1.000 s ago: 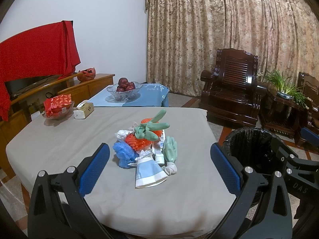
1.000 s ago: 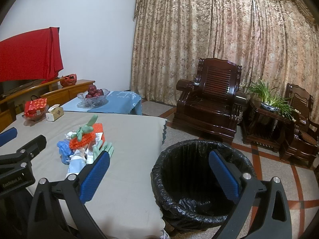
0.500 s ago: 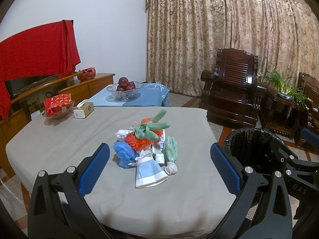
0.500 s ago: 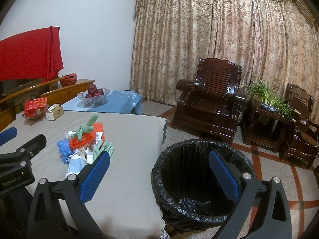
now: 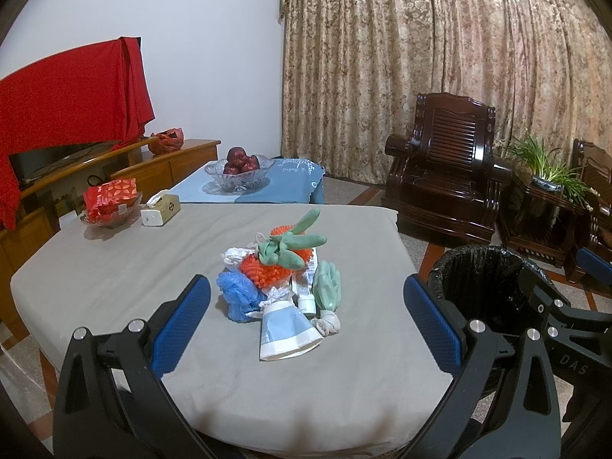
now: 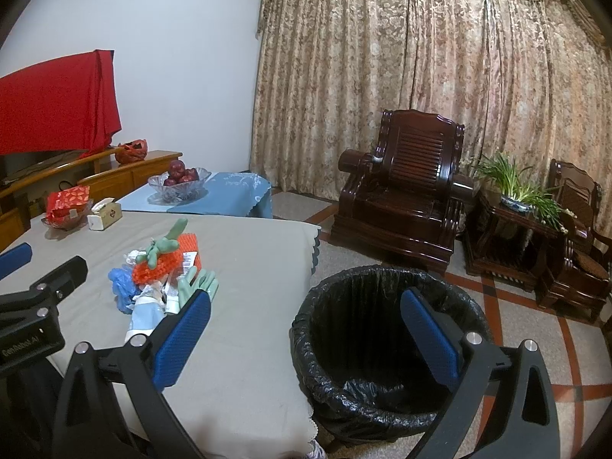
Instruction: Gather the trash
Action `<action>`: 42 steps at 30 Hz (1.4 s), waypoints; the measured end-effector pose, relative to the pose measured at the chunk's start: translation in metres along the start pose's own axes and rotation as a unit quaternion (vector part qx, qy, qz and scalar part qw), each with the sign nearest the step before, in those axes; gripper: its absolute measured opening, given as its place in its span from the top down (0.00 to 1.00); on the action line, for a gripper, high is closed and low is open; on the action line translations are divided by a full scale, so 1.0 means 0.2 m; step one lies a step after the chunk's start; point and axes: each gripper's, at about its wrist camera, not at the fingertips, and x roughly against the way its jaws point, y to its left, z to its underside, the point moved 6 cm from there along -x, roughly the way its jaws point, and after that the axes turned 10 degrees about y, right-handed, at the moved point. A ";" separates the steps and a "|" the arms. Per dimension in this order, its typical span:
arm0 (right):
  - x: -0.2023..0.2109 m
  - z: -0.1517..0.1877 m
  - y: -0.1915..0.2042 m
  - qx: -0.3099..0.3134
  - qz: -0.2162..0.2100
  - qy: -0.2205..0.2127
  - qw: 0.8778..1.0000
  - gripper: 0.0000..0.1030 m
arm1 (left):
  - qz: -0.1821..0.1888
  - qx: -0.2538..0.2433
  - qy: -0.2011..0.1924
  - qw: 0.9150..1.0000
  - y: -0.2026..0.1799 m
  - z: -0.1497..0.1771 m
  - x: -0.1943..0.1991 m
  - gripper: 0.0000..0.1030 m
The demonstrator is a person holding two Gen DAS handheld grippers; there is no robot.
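Left claw and right claw both gape apart, holding nothing. One trash heap sits mid-tabletop: two green gloves, orange netting, blue wad, paper cup. One black-lined bin stands right of it.

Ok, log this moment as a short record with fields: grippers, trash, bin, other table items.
left gripper: open, empty, pointed at the trash pile
right gripper: open, empty, above the bin's near rim
trash pile: heaped mid-table: green gloves, orange mesh, blue plastic, paper cup, white tube
bin: black-lined, on the floor beside the table, nothing from the pile seen inside
table: grey cloth
other items: tissue box, red packet in a dish, at the far left edge
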 end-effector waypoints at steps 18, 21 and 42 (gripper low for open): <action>0.00 0.00 0.00 0.001 0.000 0.001 1.000 0.06 | 0.000 0.001 0.001 1.000 0.00 0.00 0.00 0.05; -0.02 0.02 0.02 0.001 0.000 0.002 1.000 0.06 | 0.000 0.001 0.001 1.000 0.00 0.00 0.00 0.05; -0.12 0.04 0.06 0.013 -0.004 0.013 1.000 0.06 | 0.000 0.006 0.004 1.000 0.07 0.00 -0.02 0.05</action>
